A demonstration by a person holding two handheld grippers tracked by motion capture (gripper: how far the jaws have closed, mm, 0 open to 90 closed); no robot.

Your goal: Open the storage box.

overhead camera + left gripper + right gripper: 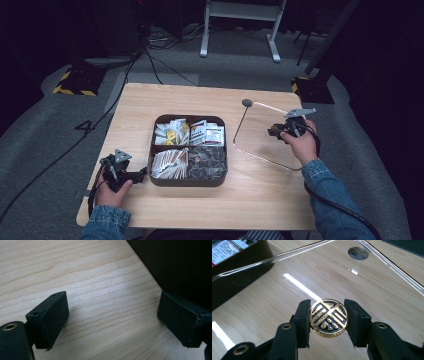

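Right gripper (328, 317): closed on gold knob (328, 318) of clear lid (287, 290).
Left gripper (112, 320): wide open, empty, beside box (189, 181).

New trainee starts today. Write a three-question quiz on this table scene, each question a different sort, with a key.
1. True or false: the right gripper is shut on the gold and black knob of the clear lid.
2. How do the left gripper jaws stand? A) open, nothing between them B) shut on a packet C) shut on the tray
3. Fill in: the tray of packets has ___ compartments.

Key: 1 true; 2 A; 3 four
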